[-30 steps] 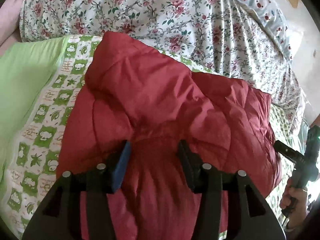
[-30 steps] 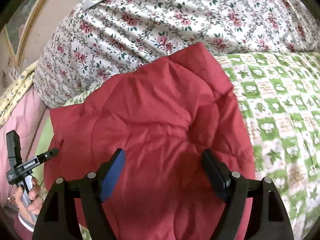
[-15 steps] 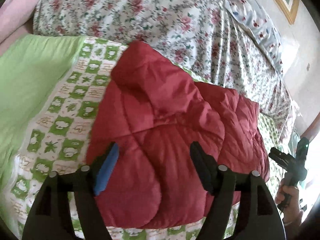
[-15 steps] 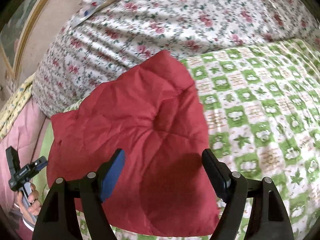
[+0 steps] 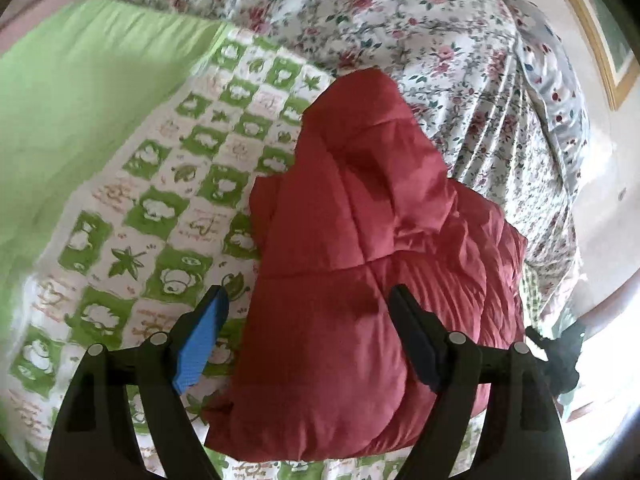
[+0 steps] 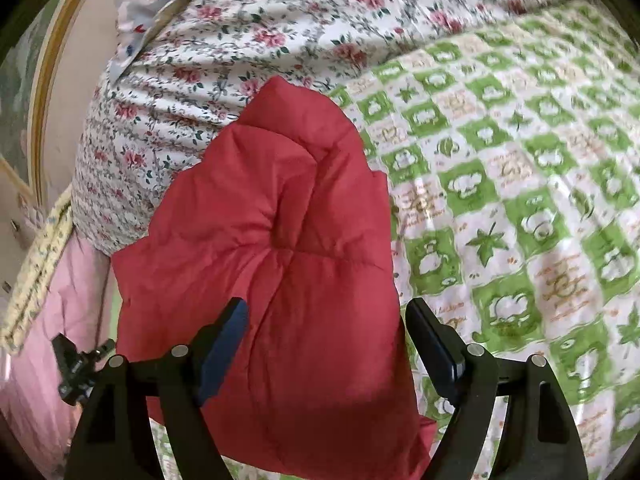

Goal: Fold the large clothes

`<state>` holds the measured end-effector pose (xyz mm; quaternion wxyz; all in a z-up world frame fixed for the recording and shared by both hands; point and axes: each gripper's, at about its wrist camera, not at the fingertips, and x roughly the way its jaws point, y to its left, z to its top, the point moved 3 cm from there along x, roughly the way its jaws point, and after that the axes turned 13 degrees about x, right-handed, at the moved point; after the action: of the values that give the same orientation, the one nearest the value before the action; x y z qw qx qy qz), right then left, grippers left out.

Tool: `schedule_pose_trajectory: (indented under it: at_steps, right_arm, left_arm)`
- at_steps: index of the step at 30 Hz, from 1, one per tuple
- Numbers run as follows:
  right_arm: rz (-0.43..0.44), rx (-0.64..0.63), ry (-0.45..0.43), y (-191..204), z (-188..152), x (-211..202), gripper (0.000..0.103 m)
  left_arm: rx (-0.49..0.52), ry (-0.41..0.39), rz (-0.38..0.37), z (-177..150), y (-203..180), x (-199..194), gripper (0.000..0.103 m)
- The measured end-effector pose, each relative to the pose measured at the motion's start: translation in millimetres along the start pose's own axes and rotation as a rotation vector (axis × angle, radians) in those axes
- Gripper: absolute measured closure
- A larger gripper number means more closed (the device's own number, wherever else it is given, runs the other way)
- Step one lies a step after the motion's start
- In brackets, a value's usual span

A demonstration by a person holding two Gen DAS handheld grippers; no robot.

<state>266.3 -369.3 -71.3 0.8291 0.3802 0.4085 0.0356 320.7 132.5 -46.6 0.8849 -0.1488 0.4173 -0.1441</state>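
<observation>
A red quilted jacket (image 5: 360,264) lies folded into a puffy bundle on the green-and-white checked bedsheet (image 5: 160,200), directly ahead of both grippers. In the left wrist view, the left gripper (image 5: 308,336) stands wide, holding nothing; its blue-padded finger (image 5: 200,344) hangs over the checked sheet to the left of the bundle, while the other finger sits over the red fabric. Whether either finger touches cloth cannot be told. Beyond the jacket, farther ahead, rises a rose-print floral cover (image 5: 400,20), and to the front left lies a plain light-green sheet (image 5: 80,100). At the far right edge of this view the right gripper's black body shows, blurred.

In the right wrist view, the right gripper (image 6: 324,344) is also spread wide and grips nothing. The jacket (image 6: 272,240) fills the space between its fingers and stretches ahead and to the left, its far tip lying against the floral cover (image 6: 240,20). The checked bedsheet (image 6: 520,200) spreads to the right of the gripper. To the lower left, part of the left gripper (image 6: 74,368) is seen over pink fabric (image 6: 48,320).
</observation>
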Motion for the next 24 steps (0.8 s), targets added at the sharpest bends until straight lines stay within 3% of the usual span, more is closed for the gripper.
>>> schedule_pose_trajectory:
  at_steps: [17, 24]
  right_arm:
    - [0.026, 0.05, 0.076, -5, 11, 22, 0.016]
    - [0.057, 0.077, 0.147, -5, 19, 45, 0.012]
  left_arm:
    - [-0.102, 0.032, -0.132, 3, 9, 30, 0.02]
    - [-0.155, 0.052, -0.193, 6, 10, 46, 0.017]
